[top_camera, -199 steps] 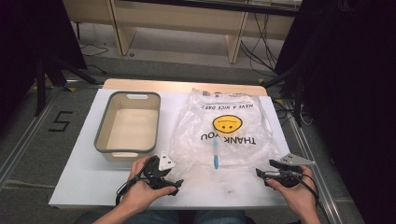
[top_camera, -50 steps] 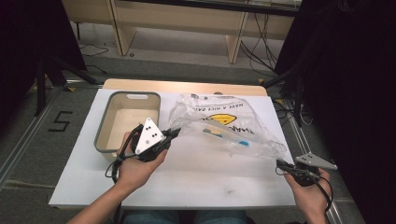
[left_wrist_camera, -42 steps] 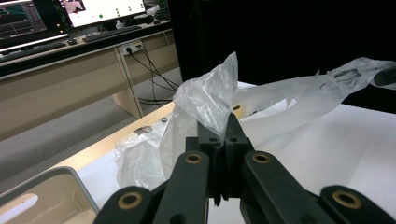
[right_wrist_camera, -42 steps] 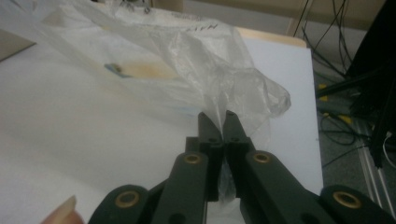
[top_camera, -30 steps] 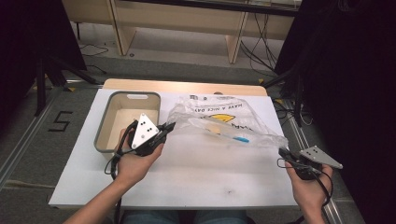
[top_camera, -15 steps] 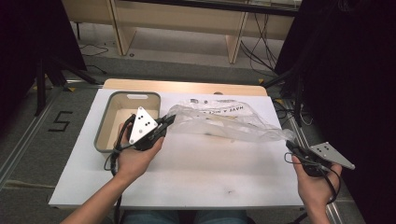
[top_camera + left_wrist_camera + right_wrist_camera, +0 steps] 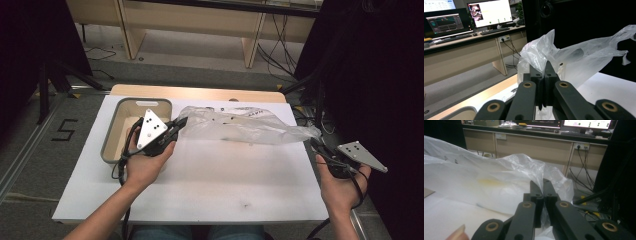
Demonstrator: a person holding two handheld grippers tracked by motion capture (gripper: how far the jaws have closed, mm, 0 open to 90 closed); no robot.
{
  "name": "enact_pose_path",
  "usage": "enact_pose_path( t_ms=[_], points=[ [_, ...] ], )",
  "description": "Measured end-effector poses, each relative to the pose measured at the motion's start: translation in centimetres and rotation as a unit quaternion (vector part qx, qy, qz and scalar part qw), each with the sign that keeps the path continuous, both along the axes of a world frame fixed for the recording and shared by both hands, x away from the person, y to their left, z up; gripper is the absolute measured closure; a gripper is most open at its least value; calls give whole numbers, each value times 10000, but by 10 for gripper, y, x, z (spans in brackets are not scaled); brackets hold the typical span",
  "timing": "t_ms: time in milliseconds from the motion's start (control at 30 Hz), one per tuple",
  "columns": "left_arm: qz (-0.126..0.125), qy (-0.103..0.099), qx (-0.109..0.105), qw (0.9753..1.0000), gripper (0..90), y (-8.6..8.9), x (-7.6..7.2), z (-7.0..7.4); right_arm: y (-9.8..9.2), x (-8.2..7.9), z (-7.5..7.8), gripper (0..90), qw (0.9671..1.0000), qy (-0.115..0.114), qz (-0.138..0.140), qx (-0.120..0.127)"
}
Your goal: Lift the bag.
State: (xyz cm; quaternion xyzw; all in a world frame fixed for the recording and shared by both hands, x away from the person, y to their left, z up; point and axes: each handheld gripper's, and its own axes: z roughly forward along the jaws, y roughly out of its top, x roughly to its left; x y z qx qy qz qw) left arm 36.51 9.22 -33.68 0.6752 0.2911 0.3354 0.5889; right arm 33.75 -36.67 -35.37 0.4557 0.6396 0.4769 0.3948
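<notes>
Both grippers have drawn apart since the earlier frames, and the plastic bag point(image 7: 245, 127) that lay flat with its smiley print facing up is now lifted and pulled into a long, taut band across the far half of the white table point(image 7: 210, 190). At the bag's left end, the left gripper point(image 7: 179, 125) sits beside the near right corner of the grey bin point(image 7: 111, 150); in the left gripper view its jaws are clenched on a bunch of film point(image 7: 544, 65). At the other end, the right gripper point(image 7: 316, 144) has moved out past the table's right edge, and in the right gripper view its jaws pinch the film point(image 7: 541, 178) between them. A yellow patch and a faint blue mark show through the plastic there; whether the small item seen earlier is inside or under the bag, I cannot tell. Judging from the stretch, the 2 grips look secure and the bag is off the table along most of its length, so the next step is likely carrying it toward the bin, though thin film could slip or tear if pulled harder.
</notes>
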Motion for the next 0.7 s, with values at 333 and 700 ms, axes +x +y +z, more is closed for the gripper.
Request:
enact_pose_path(
  t_ms=[333,700],
  points=[
    [22,-12,-33,10000,892,0,1,1,-1,1,-2,899,10000,24,-22,22],
    [59,-69,-95,9999,892,0,2,4,-1,0,0,899,10000,-28,-39,45]
  ],
)
